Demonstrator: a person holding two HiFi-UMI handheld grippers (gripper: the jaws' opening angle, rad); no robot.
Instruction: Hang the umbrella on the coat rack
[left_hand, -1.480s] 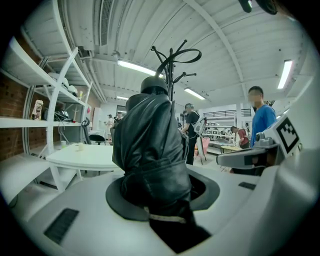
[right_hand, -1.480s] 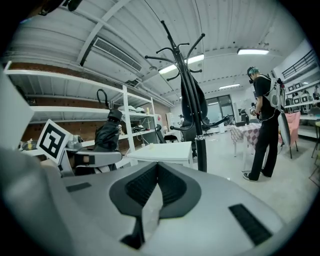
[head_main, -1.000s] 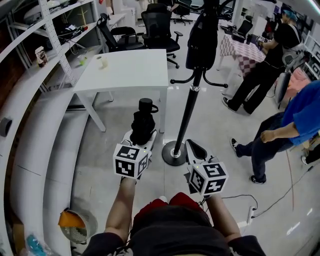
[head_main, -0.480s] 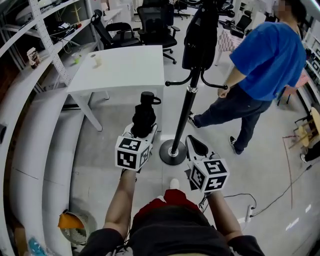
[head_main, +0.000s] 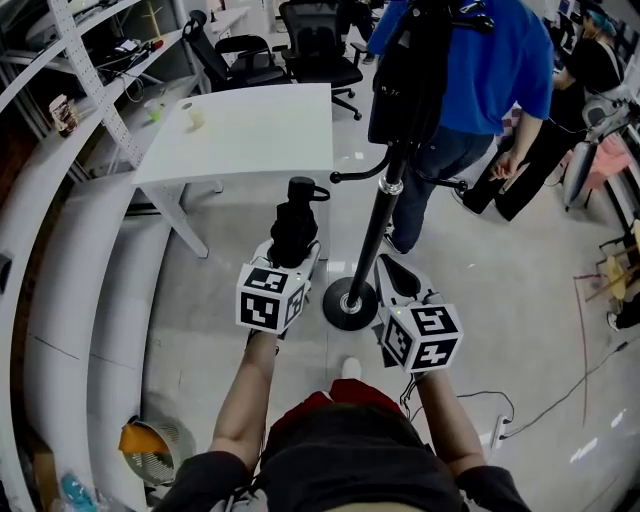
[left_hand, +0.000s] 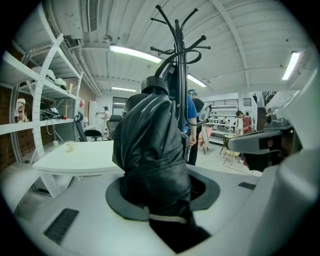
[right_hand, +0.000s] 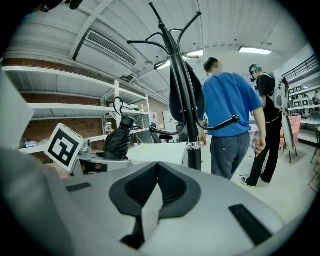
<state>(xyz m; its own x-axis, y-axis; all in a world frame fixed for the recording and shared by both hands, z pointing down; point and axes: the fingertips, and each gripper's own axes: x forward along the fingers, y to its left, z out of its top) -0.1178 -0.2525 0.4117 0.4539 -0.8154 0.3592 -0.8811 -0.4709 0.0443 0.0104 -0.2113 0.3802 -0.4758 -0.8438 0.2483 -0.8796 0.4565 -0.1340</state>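
Observation:
My left gripper (head_main: 291, 262) is shut on a folded black umbrella (head_main: 294, 225), which stands upright out of the jaws with its handle and strap on top. In the left gripper view the umbrella (left_hand: 154, 145) fills the centre and hides much of the coat rack (left_hand: 180, 55) behind it. The black coat rack (head_main: 377, 235) stands on a round base just right of the umbrella. A dark garment (head_main: 405, 85) hangs from its upper hooks. My right gripper (head_main: 396, 279) is shut and holds nothing, right of the pole. From the right gripper view the rack (right_hand: 193, 150) is close ahead.
A white table (head_main: 250, 140) stands behind the left gripper, with office chairs (head_main: 315, 50) beyond it. A person in a blue shirt (head_main: 485, 60) stands right behind the rack, and another person (head_main: 585, 75) is further right. Curved white shelving (head_main: 60, 250) runs along the left.
Both grippers have moved forward, closer to the coat rack. The person in blue has walked from the right to directly behind the rack.

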